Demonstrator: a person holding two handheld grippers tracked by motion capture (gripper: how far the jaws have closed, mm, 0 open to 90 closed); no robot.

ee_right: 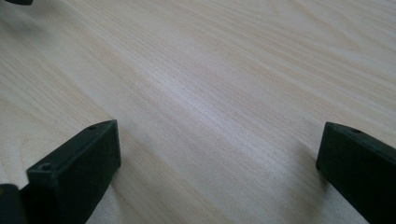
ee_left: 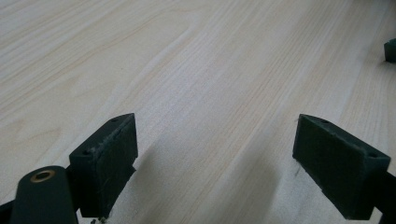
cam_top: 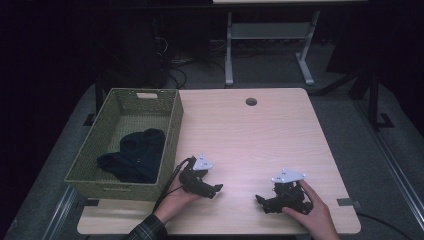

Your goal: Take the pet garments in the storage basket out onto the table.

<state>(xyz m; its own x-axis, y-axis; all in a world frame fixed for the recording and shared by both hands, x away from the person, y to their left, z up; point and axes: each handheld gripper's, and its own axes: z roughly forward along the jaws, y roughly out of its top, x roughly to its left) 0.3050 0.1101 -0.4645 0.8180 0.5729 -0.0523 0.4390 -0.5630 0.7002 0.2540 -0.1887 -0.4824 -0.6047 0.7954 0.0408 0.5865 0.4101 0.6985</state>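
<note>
**Dark cloth in the basket, both tools resting**

The dark navy crumpled cloth point(cam_top: 134, 155) lies in the green woven basket point(cam_top: 170, 131) at the table's point(cam_top: 260, 130) left edge. Left hand-held gripper point(cam_top: 216, 189) and right hand-held gripper point(cam_top: 260, 200) sit low near the front edge, jaws spread wide, holding nothing. To reach the cloth, I'd lift the left one over the basket wall, then descend.

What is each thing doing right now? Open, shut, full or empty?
left gripper: open, holding nothing, low over the table.
right gripper: open, holding nothing, low over the table.
green basket: upright at the table's left edge, dark cloth inside.
dark cloth: crumpled in the basket.
table: bare wood between the jaws.
</note>
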